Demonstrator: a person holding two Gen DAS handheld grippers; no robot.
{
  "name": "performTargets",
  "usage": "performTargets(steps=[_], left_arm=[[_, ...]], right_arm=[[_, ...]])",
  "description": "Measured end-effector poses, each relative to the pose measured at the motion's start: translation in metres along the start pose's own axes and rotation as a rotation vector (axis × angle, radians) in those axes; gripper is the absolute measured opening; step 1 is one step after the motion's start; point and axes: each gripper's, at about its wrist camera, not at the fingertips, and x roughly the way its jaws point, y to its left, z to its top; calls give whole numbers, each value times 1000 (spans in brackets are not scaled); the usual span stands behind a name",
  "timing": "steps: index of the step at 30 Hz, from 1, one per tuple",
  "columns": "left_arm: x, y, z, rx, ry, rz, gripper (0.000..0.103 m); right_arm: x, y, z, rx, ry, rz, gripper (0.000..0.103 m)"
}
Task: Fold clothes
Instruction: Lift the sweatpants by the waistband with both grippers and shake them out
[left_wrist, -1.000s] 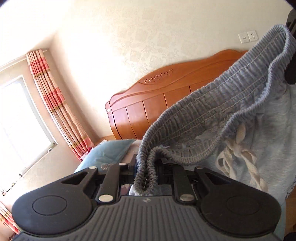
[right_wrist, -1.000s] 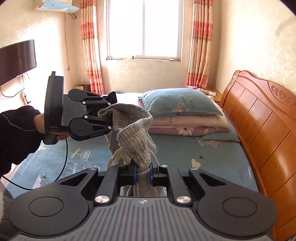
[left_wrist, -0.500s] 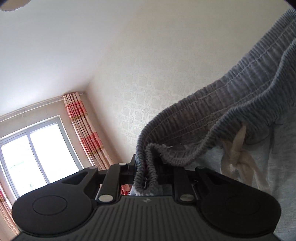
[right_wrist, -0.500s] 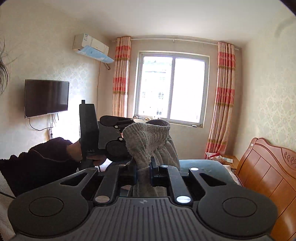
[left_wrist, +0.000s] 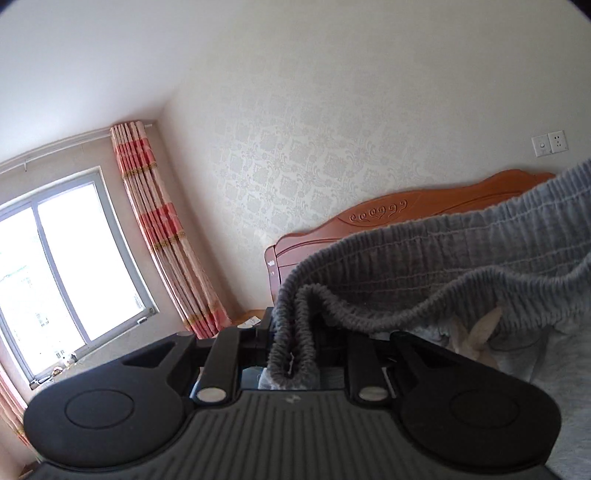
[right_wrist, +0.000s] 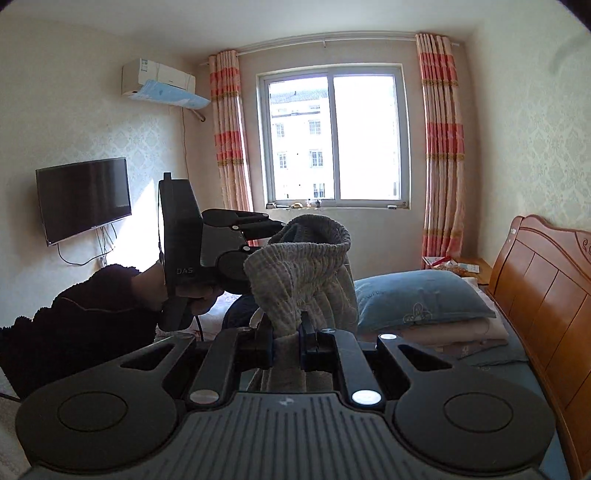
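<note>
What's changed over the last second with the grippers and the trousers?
Both grippers rose, lifting the grey trousers off the bed; the right view, which looked down on the sheet, now faces the window. Nothing was released: the left gripper and right gripper stay shut on the waistband.

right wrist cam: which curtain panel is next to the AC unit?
The curtain left of the window; the air conditioner hangs beside its top. The curtain right of the window sits toward the headboard side.
</note>
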Motion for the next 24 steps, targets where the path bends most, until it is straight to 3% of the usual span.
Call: performTargets(steps=[4, 9, 14, 19, 24], left_arm=[[21, -3, -24, 18, 49, -48, 17], [8, -8, -44, 88, 129, -68, 17], [18, -6, -66, 80, 242, -89, 17], [18, -26, -101, 72, 365, -127, 17], [36, -74, -148, 111, 498, -189, 17]], right_arm=[[30, 11, -13, 23, 75, 50, 15], [64, 22, -28, 30, 159, 106, 15], [99, 16, -44, 47, 245, 112, 15], [122, -12, -79, 93, 331, 85, 15], [145, -64, -140, 230, 460, 64, 15]])
